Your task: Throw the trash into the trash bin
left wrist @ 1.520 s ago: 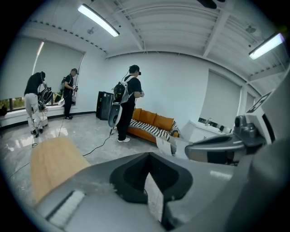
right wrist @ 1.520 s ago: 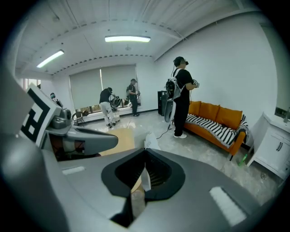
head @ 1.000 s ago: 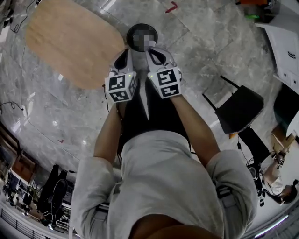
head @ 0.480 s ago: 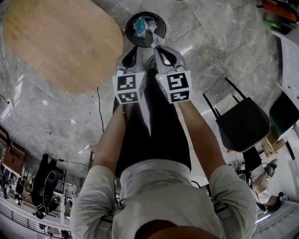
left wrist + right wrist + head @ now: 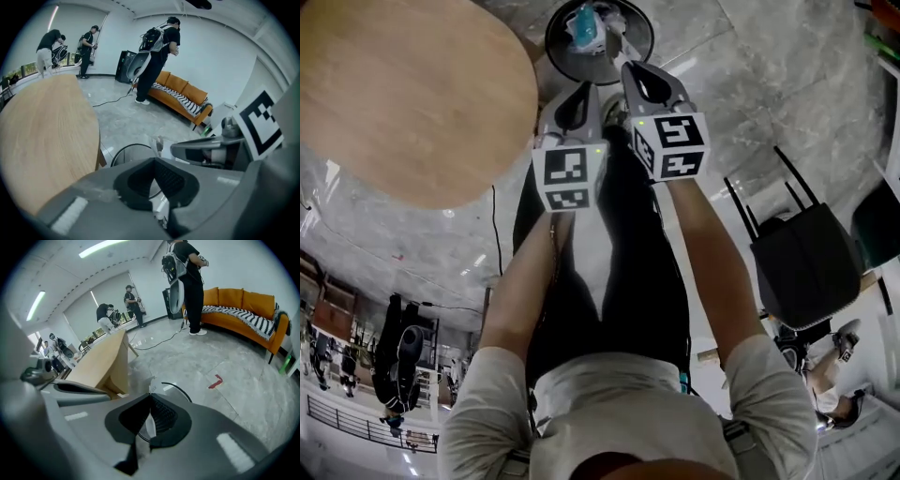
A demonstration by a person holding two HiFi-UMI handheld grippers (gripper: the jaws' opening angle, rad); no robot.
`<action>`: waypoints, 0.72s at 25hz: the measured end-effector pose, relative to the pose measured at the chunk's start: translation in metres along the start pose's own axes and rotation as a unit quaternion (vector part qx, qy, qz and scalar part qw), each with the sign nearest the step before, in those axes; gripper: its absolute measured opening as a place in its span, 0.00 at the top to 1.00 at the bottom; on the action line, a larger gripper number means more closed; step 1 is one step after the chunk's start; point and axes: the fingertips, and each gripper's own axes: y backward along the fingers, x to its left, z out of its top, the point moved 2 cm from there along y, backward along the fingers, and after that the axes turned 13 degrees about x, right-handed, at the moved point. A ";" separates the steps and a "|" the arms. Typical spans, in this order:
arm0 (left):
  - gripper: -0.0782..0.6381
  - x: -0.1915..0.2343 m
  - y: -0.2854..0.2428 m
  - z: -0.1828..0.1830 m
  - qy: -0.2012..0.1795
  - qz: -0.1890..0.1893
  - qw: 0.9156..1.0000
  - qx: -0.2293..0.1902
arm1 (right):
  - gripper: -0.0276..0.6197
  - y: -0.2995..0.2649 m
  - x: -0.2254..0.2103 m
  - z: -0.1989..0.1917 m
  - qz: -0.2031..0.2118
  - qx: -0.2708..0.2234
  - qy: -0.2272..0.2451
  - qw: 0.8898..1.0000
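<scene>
1. Closest to my head camera are the person's torso (image 5: 623, 412) and legs (image 5: 609, 253). They hide the floor on the near side of the trash bin (image 5: 553, 52).
2. The left gripper (image 5: 584, 89) hangs just short of the bin's near rim, jaws clenched tip to tip. A pale patch shows through the gap behind its pads. I can't tell whether that is floor glare or some object.
3. The right gripper (image 5: 630, 70) sits beside it, and in the head view its tips overlap the bin's near rim. Its jaws are clamped on a thin white scrap (image 5: 150, 424). The pads cover most of it, leaving a sliver between them and a small end poking out toward the bin, so I can't make out what it is made of.
4. The bin is round and black, with blue-and-white trash (image 5: 584, 26) lying inside. The top edge of the head view cuts off its far rim. In both gripper views the gripper bodies hide all but an arc of the rim.
5. A wooden table (image 5: 403, 94) stands close to the left of the bin, cut off by the frame edge. A black chair (image 5: 806, 262) stands well off to the bin's right.
6. Beyond the bin, an orange sofa (image 5: 243, 310) lines the wall, with a backpack wearer (image 5: 190, 273) standing before it. The people farther off are too small to describe.
</scene>
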 end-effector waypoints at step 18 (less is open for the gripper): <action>0.87 0.047 -0.106 -0.050 0.034 -0.007 0.999 0.042 | 0.94 -0.173 -0.063 -0.045 -0.032 0.131 -0.069 0.988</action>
